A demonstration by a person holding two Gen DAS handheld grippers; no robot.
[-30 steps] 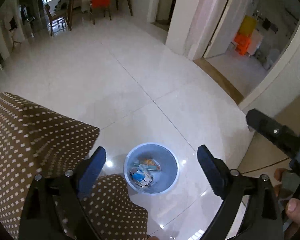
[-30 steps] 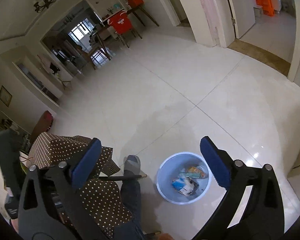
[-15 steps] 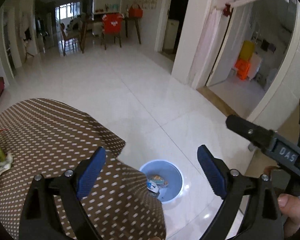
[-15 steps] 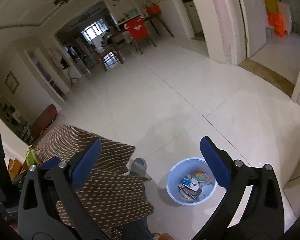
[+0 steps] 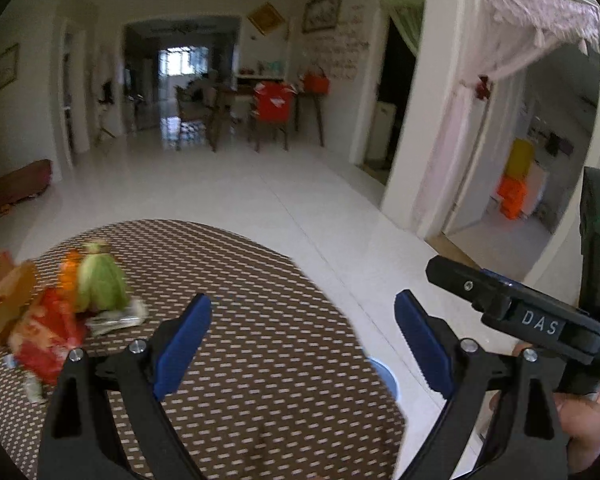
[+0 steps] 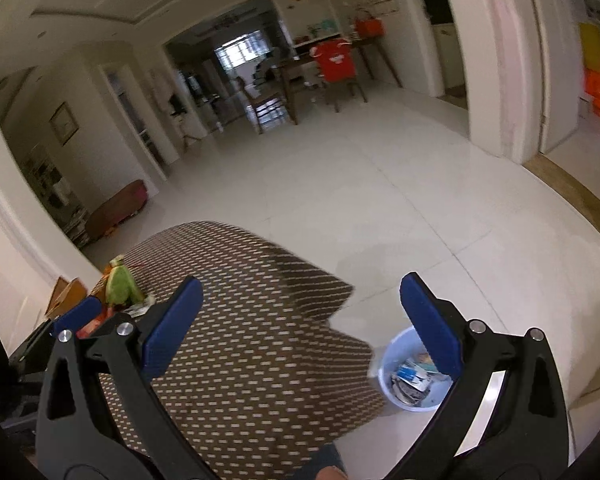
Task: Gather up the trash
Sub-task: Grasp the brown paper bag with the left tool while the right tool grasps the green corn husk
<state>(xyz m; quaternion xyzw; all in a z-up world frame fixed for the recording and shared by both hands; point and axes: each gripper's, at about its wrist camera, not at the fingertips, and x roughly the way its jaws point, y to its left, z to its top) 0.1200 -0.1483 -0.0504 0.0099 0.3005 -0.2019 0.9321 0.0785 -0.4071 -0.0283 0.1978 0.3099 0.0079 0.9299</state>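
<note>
A pile of trash lies at the left of a table with a brown dotted cloth: a red wrapper, a green wrapper, a silvery wrapper and a brown bag. My left gripper is open and empty above the cloth, right of the pile. My right gripper is open and empty over the cloth's right side. A pale blue bin with trash in it stands on the floor right of the table. The green wrapper shows in the right wrist view too.
White tiled floor stretches ahead to a dining table with chairs. A doorway and white pillar stand at the right. The right gripper's body shows in the left wrist view.
Both grippers have risen and tilted up from over the bin to over the table. The trash pile has come into view at the left. Both stay open.
</note>
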